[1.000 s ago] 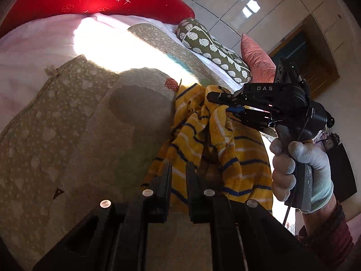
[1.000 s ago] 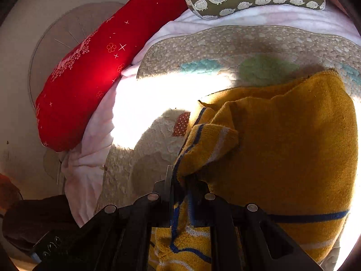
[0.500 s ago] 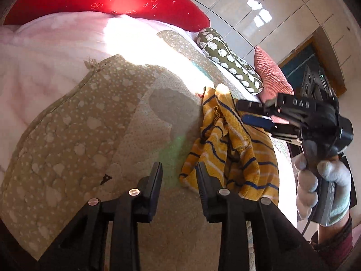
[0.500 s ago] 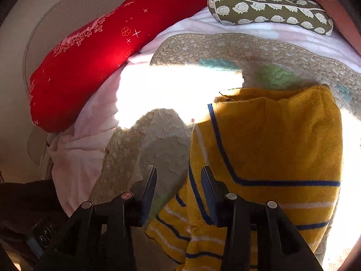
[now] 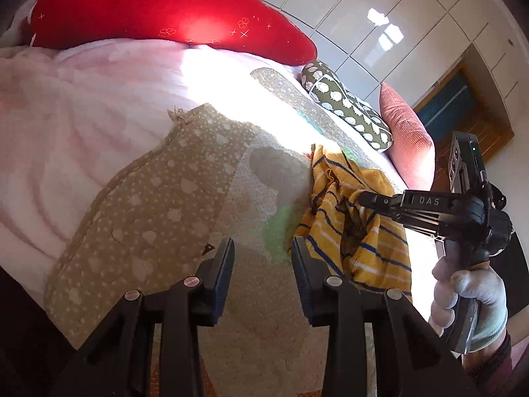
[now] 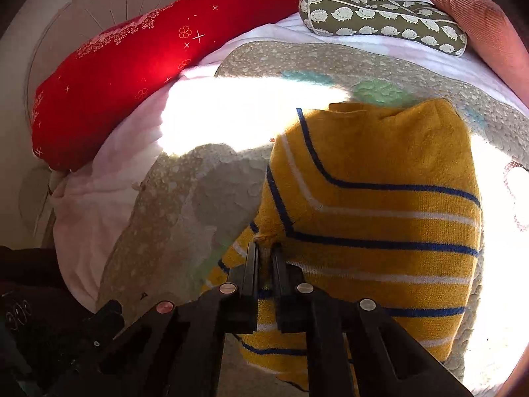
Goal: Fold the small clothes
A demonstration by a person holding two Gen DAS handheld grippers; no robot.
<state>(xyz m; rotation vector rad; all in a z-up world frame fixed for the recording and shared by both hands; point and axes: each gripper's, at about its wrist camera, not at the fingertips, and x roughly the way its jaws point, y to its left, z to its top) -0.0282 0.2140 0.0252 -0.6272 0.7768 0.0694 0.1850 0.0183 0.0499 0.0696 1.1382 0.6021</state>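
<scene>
Yellow knit garment w/ blue+white stripes [image 6: 380, 198] is laid on beige spotted quilt [image 5: 148, 215], right of centre. R gripper [image 6: 264, 251]: fingers nearly pressed together, garment's near-left edge pinched. L gripper [image 5: 263, 248]: fingers spread, nothing held, positioned over quilt just left of garment. Red pillow [image 5: 165, 6] seen at far side.

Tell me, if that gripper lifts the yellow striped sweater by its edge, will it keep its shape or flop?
Probably flop: the sweater is soft knit, already rumpled into loose folds in the left view. The right gripper pinches only a small bit of its edge, so the rest would likely hang and unfold. It looks light, and its fuzzy surface should not slip easily.
</scene>
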